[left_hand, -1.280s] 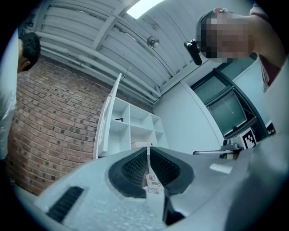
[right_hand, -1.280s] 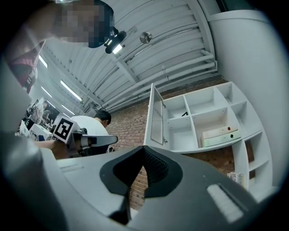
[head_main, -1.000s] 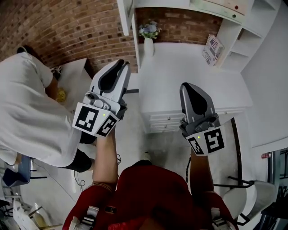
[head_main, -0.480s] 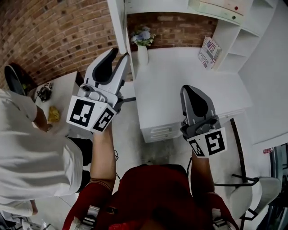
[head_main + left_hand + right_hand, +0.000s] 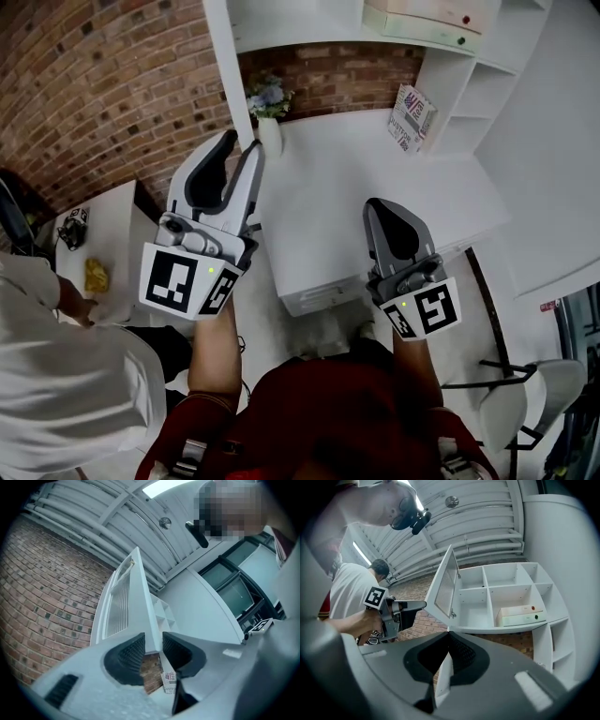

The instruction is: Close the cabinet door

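The white cabinet door (image 5: 223,66) hangs swung out from the upper shelf unit (image 5: 309,19), edge-on above the desk. My left gripper (image 5: 242,150) reaches up to its lower corner. In the left gripper view the door (image 5: 136,602) has its edge between the jaws of the left gripper (image 5: 153,644), which are closing; I see no firm press from the pads. The right gripper view shows the left gripper (image 5: 423,604) level with the door (image 5: 443,585). My right gripper (image 5: 382,210) hovers shut over the desk front, holding nothing, and its jaws meet in the right gripper (image 5: 448,637).
A white desk (image 5: 375,178) with drawers stands below, bearing a vase of flowers (image 5: 267,103) and a printed booklet (image 5: 411,117). A pale box (image 5: 518,615) lies in the shelves. A person in white (image 5: 66,375) stands left by a small table (image 5: 103,234). A chair (image 5: 525,403) sits lower right.
My left gripper has moved up to the door's lower corner and its jaws have spread. The right gripper has shifted slightly. The person in white has slid toward the left edge.
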`<state>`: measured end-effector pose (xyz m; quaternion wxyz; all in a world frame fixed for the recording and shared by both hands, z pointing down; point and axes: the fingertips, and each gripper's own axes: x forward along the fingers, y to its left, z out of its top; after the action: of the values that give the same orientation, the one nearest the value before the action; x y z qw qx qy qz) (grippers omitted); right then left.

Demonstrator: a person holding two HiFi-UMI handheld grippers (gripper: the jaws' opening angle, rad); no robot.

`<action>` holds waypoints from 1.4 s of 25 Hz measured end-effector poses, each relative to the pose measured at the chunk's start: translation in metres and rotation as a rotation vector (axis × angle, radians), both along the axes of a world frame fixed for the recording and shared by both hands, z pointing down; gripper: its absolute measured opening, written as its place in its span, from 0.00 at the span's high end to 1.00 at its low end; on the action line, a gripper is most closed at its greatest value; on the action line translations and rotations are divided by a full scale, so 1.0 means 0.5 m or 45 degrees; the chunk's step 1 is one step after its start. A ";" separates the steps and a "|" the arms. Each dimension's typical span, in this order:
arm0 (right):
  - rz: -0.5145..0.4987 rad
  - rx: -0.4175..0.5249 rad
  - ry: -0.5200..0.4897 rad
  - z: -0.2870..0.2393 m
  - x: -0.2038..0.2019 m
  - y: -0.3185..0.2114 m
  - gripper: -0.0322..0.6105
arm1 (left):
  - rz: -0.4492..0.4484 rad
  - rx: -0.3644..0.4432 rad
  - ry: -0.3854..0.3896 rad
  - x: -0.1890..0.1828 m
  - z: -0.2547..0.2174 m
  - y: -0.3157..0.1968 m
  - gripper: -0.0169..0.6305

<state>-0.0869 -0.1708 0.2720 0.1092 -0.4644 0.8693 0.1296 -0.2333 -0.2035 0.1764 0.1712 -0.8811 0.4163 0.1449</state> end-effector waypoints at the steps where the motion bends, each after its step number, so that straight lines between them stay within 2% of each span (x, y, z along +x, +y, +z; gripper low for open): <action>1: -0.004 0.001 -0.005 0.001 0.008 -0.007 0.93 | 0.002 0.004 -0.008 0.013 0.000 -0.003 0.79; 6: -0.040 0.011 -0.018 0.003 0.067 -0.062 0.93 | -0.038 0.038 -0.034 0.085 0.001 -0.027 0.78; 10: -0.066 0.028 -0.041 -0.009 0.129 -0.121 0.93 | -0.089 0.063 -0.018 0.139 0.002 -0.048 0.78; 22: -0.200 0.037 -0.080 -0.021 0.260 -0.286 0.93 | -0.186 0.048 -0.070 0.293 0.001 -0.169 0.79; 28: -0.251 0.037 -0.066 -0.027 0.326 -0.335 0.93 | -0.262 0.021 -0.054 0.343 0.004 -0.245 0.83; 35: -0.288 0.007 -0.036 -0.016 0.407 -0.377 0.93 | -0.359 -0.006 0.006 0.369 0.006 -0.314 0.85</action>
<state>0.1165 -0.3594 0.2637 0.1368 -0.3648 0.9141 0.1122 -0.0490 -0.3604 0.1795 0.1867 -0.8139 0.5368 0.1204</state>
